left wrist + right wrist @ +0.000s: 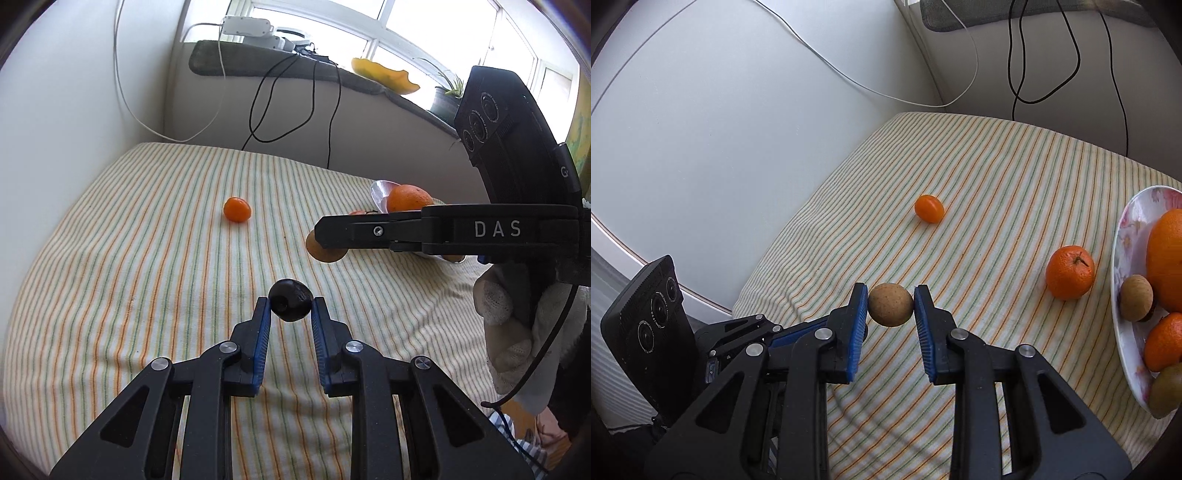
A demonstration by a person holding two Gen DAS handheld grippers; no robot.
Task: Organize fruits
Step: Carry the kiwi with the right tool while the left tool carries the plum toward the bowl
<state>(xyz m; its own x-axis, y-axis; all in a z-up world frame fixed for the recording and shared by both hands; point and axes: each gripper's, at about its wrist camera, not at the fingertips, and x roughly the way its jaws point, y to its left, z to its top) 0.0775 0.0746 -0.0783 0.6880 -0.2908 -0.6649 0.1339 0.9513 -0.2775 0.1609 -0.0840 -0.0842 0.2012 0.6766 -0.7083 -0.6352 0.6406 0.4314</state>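
I am pinching a small, light, firm tan round fruit (890, 304) across its middle in the right gripper (891, 295), while the left gripper (291, 304) is clamping a smooth dark round fruit (290, 304) likewise.

The right tool (325, 236) hides most of the plate (380, 192), cut off at frame edge.

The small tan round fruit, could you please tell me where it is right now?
In the right wrist view, the tan fruit is pinched between the right gripper fingers, above the striped cloth, left of the mandarin.
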